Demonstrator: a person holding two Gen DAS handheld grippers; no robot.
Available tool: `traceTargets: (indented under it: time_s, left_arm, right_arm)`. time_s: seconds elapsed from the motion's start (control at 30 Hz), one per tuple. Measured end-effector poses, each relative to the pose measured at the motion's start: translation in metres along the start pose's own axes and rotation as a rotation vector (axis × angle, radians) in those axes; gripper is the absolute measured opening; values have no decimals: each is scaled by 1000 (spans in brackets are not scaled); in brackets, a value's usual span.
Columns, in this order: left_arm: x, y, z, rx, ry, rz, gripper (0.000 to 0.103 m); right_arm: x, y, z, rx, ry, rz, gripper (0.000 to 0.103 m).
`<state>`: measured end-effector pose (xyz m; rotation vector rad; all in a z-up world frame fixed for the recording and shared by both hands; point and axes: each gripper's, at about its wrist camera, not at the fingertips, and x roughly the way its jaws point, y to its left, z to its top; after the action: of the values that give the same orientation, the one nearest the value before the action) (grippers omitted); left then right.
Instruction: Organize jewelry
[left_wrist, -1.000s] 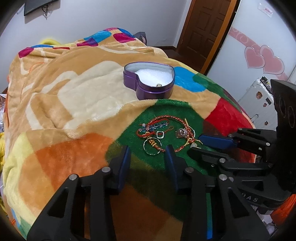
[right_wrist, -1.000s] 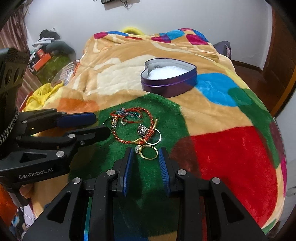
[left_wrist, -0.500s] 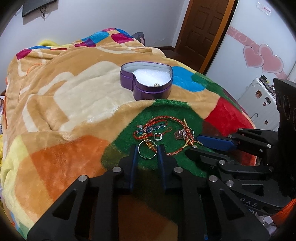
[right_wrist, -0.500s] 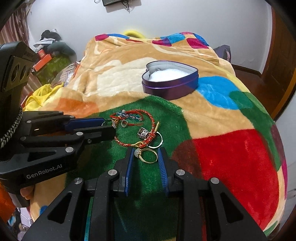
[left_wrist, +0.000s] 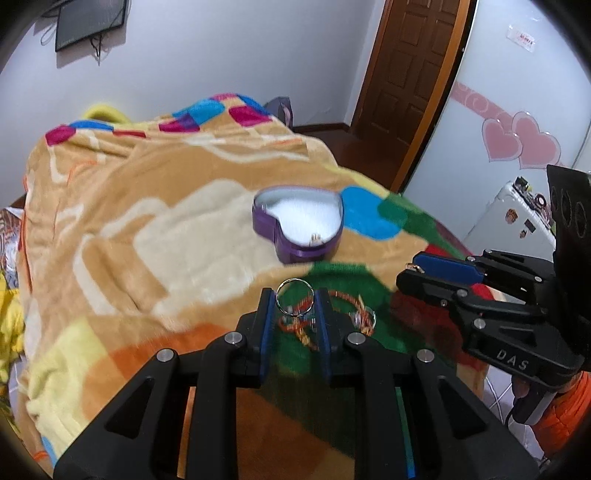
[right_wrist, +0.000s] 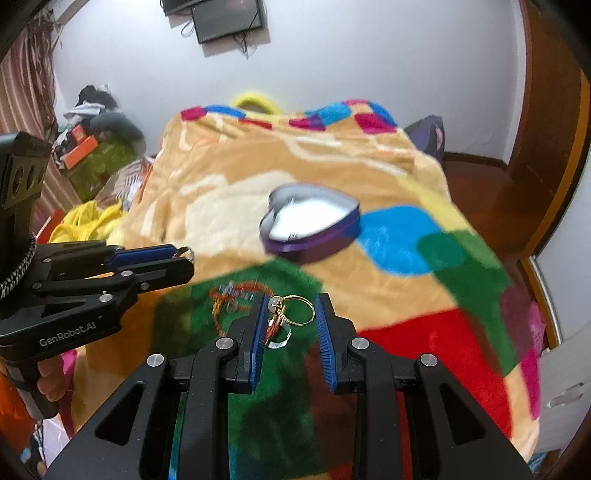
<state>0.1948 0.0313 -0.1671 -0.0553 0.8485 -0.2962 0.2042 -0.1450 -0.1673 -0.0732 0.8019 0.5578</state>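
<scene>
My left gripper (left_wrist: 294, 301) is shut on a silver ring (left_wrist: 294, 280) and holds it above the blanket. My right gripper (right_wrist: 291, 314) is shut on a gold ring (right_wrist: 300, 297) with a small stone, also lifted. A purple heart-shaped tin (left_wrist: 299, 224) with white lining stands open on the blanket beyond both grippers; it also shows in the right wrist view (right_wrist: 310, 225). A small piece lies inside it (left_wrist: 315, 239). A heap of red cord bracelets and rings (left_wrist: 332, 317) lies on the green patch below the grippers.
A colourful plush blanket (left_wrist: 147, 229) covers the bed. A brown door (left_wrist: 410, 74) and a white cabinet (left_wrist: 517, 218) are at the right. Clothes and boxes (right_wrist: 92, 140) are piled at the left beyond the bed.
Both grippers closed on a ring each and lifted them off the heap. They have risen and tilted up toward the tin.
</scene>
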Motion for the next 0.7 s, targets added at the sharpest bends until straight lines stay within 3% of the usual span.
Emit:
traceTargets:
  time_s: [0.37, 0.7]
  left_arm:
    - [-12, -2, 39, 32, -93, 13, 21]
    - [-4, 3, 66, 23, -128, 22, 21]
  right_arm:
    - [-9, -5, 33, -15, -103, -13, 24]
    - [-3, -10, 61, -34, -165, -8, 24]
